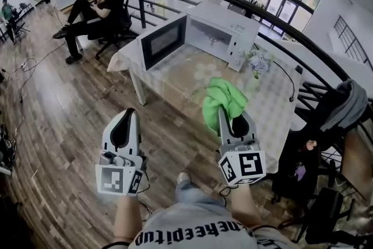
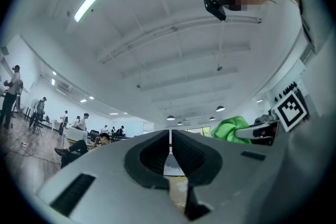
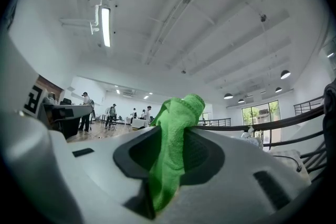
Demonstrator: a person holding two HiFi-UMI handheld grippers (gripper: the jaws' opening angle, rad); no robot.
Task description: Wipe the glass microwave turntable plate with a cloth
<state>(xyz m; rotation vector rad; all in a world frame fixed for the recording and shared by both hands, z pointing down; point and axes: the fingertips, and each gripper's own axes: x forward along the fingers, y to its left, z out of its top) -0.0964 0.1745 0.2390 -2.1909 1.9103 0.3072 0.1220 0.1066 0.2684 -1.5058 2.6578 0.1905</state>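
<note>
Green cloth (image 3: 173, 149) pinched between fingers (image 3: 207, 157).

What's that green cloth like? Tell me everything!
The green cloth is bright, fuzzy and soft-looking, like a microfibre rag. It is bunched and crumpled, not spread flat. The right gripper has its jaws shut on it, pinching the middle. A wrinkly lump sticks out past the jaw tips, and a thinner tail runs back between them.

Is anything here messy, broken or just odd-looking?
Nothing looks spilled or broken. The microwave on the table stands with its door swung wide open, and a green cloth hangs bunched from the right claw.
</note>
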